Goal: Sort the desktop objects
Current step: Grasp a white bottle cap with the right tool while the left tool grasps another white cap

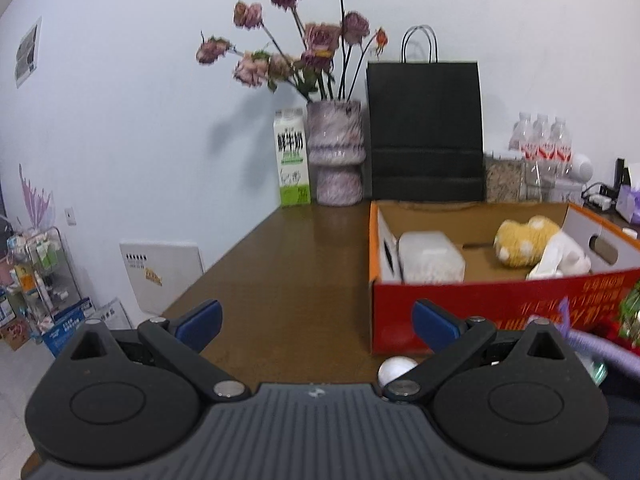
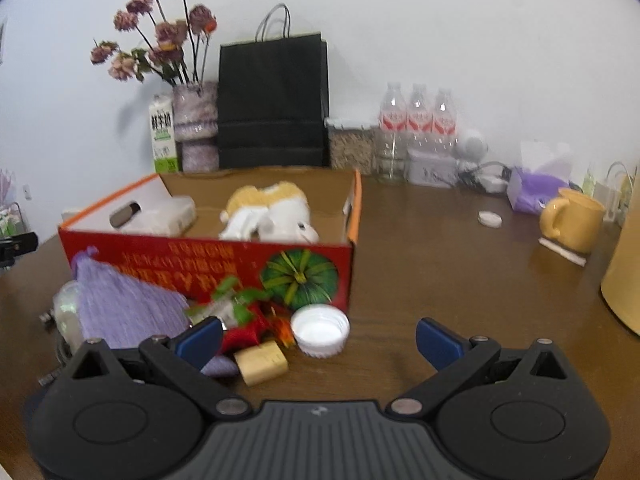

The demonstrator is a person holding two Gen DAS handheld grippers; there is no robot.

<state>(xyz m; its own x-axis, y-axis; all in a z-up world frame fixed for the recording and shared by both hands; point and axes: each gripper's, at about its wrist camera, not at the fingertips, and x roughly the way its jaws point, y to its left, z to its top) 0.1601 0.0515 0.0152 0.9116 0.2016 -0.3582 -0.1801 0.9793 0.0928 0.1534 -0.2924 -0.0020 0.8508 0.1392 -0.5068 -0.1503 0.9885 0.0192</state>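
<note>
A red cardboard box (image 2: pixel 208 264) stands on the brown table (image 2: pixel 440 264); it also shows in the left wrist view (image 1: pixel 472 308). Inside lie a clear plastic case (image 1: pixel 432 258) and a yellow-and-white plush toy (image 2: pixel 276 212). In front of the box lie a purple knitted pouch (image 2: pixel 124 308), a red-and-green ornament (image 2: pixel 248 316), a white cap (image 2: pixel 320 330) and a tan block (image 2: pixel 262 362). My right gripper (image 2: pixel 318 342) is open and empty, just behind the cap. My left gripper (image 1: pixel 316 320) is open and empty, left of the box, with a white ball (image 1: pixel 394 370) under its right finger.
At the back stand a milk carton (image 1: pixel 292 156), a vase of roses (image 1: pixel 336 152), a black paper bag (image 1: pixel 426 132), a grain jar (image 2: pixel 352 148) and water bottles (image 2: pixel 418 128). At the right are a yellow mug (image 2: pixel 572 220), a purple tissue pack (image 2: pixel 536 188) and a small white lid (image 2: pixel 490 219).
</note>
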